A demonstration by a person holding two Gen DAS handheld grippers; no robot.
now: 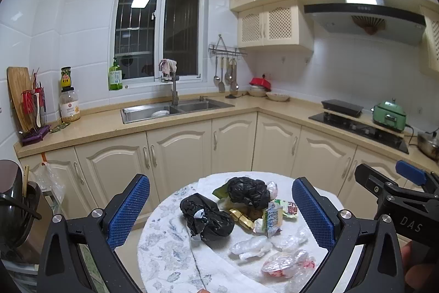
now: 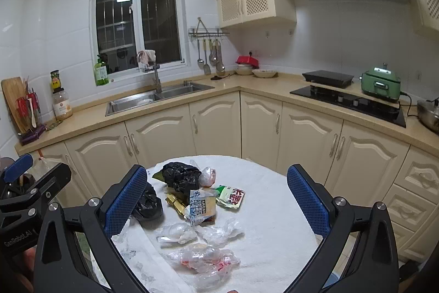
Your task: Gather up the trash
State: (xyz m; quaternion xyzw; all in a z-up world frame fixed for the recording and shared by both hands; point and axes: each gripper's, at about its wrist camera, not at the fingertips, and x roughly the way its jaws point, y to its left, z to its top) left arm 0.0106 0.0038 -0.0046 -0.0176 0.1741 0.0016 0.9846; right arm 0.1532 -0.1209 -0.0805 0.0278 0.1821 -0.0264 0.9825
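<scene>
Trash lies on a small round table (image 1: 164, 251) covered with a white cloth (image 2: 274, 216). There are two black plastic bags (image 1: 205, 218) (image 2: 181, 177), a milk carton (image 1: 274, 218) (image 2: 200, 206), a gold wrapper (image 1: 242, 217) (image 2: 177, 203), a green snack packet (image 2: 231, 195) and several clear plastic wrappers (image 1: 285, 264) (image 2: 205, 258). My left gripper (image 1: 221, 213) is open above the near side of the pile. My right gripper (image 2: 216, 206) is open above the pile too. Both are empty. The right gripper also shows at the right edge of the left wrist view (image 1: 395, 191).
Cream kitchen cabinets (image 1: 178, 155) run behind the table, with a steel sink (image 1: 170, 107), a hob (image 2: 348, 100) and a green appliance (image 2: 380, 84) on the counter. A dark bin or basket with utensils (image 1: 13, 210) stands at the left.
</scene>
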